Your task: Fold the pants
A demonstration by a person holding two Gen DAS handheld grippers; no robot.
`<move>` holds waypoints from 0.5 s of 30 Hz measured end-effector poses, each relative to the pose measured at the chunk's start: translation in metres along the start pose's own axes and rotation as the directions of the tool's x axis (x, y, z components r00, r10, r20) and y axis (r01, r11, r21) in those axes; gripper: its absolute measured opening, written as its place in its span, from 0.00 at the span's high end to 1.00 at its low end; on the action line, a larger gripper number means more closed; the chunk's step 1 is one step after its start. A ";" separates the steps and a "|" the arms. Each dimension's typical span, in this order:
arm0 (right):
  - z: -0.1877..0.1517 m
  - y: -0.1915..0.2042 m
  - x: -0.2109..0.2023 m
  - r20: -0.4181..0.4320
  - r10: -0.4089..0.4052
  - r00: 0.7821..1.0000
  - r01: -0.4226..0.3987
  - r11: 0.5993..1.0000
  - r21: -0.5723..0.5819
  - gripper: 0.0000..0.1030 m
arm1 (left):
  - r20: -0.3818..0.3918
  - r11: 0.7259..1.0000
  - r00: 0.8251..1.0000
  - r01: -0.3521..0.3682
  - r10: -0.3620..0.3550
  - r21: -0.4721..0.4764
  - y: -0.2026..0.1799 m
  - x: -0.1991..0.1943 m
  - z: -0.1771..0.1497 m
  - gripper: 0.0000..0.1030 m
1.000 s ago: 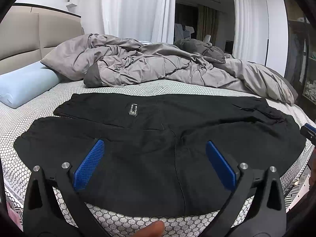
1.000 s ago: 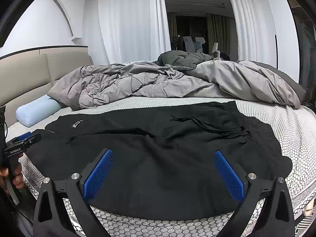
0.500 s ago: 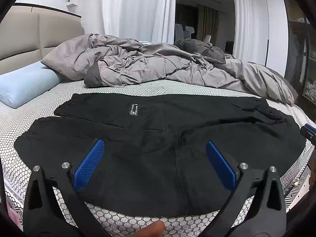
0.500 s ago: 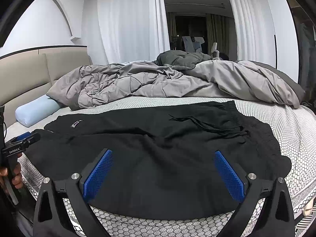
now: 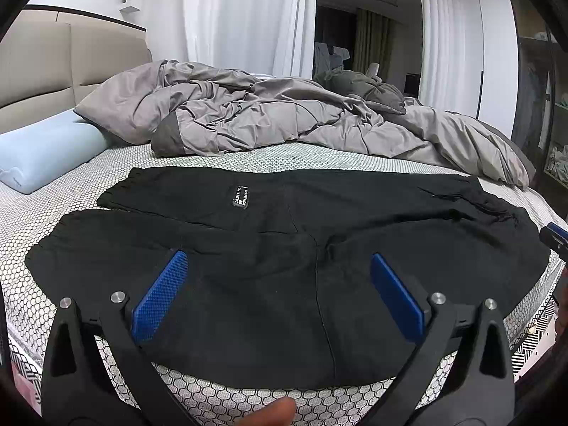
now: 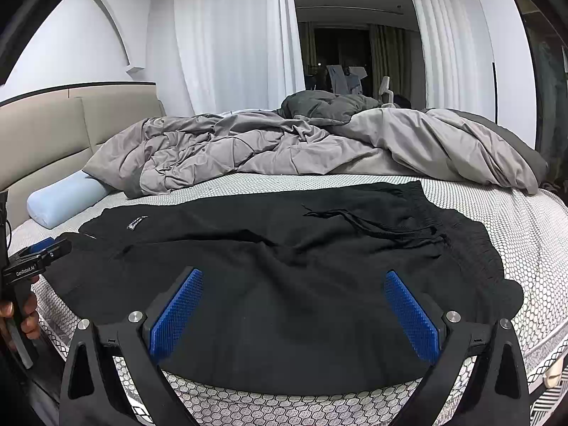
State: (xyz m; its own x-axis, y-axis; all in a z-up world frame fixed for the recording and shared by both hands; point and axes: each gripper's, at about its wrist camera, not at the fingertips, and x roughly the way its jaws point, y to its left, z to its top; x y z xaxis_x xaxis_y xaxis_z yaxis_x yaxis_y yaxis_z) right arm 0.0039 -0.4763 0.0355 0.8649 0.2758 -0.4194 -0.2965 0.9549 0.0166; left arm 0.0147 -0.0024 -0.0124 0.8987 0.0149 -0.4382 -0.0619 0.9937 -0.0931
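Black pants (image 5: 284, 248) flat on honeycomb mattress (image 5: 248, 158); grey duvet (image 5: 284, 120) behind; both grippers wide apart, holding nothing.

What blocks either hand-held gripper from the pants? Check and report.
Nothing visible. The pants lie flat on the bed, right under the open left hand-held gripper and right hand-held gripper. The duvet lies beyond them.

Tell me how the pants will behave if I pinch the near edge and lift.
The pants lie limp with soft wrinkles, so they will probably drape and sag. The waistband drawstring looks loose and may dangle. On the textured bed they will likely drag rather than slide.
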 end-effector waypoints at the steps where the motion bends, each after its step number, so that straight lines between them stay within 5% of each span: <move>1: 0.000 0.000 0.000 0.000 -0.001 1.000 0.001 1.000 0.000 0.00 | 0.000 1.000 1.000 0.000 0.000 0.000 0.000 0.000 0.000 0.01; 15: 0.001 -0.001 -0.001 0.002 -0.001 1.000 0.001 1.000 0.001 0.00 | 0.001 1.000 1.000 -0.002 0.002 -0.001 0.002 -0.001 0.001 0.01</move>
State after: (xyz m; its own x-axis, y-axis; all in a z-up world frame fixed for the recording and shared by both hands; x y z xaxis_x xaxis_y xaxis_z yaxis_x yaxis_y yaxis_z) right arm 0.0035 -0.4770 0.0367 0.8659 0.2754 -0.4176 -0.2954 0.9552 0.0174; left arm 0.0144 -0.0008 -0.0116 0.8989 0.0165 -0.4378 -0.0638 0.9936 -0.0934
